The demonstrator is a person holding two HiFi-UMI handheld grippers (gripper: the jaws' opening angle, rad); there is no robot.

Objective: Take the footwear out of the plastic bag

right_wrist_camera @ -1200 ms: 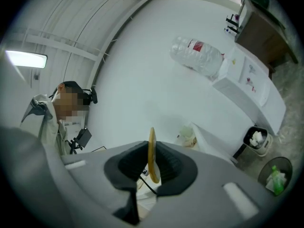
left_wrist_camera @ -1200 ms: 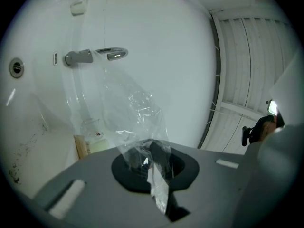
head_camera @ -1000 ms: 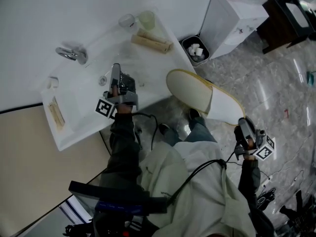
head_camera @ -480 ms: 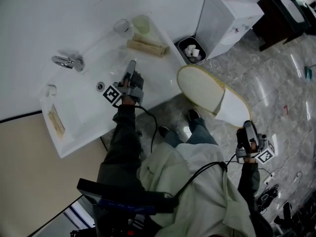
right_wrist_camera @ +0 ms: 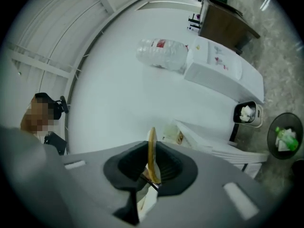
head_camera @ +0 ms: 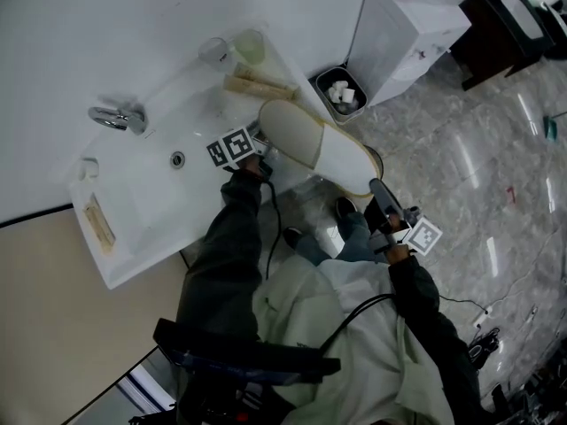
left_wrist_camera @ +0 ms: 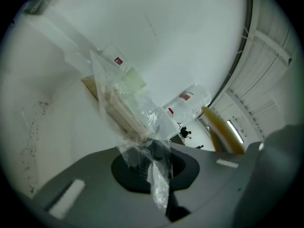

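A white slipper [head_camera: 310, 140] with a yellow-edged sole hangs sole-up over the sink's right corner. My right gripper [head_camera: 376, 184] is shut on its heel end; in the right gripper view the slipper's edge [right_wrist_camera: 152, 148] stands thin and upright between the jaws. My left gripper [head_camera: 261, 144] sits just under the slipper's toe, its marker cube [head_camera: 232, 146] facing up. It is shut on a crumpled clear plastic bag [left_wrist_camera: 152, 141], which trails out of the jaws. The slipper's yellow rim [left_wrist_camera: 223, 129] shows to the right, apart from the bag.
A white sink [head_camera: 133, 211] with a faucet [head_camera: 115, 118] lies left. On its far corner are cups [head_camera: 251, 47] and a wrapped beige item [head_camera: 257, 85]. A small bin [head_camera: 339, 91] and a white cabinet [head_camera: 399, 25] stand on the marble floor to the right.
The right gripper has carried the slipper left and up to the sink's corner. The left gripper has moved right out of the basin, ending under the slipper's toe.
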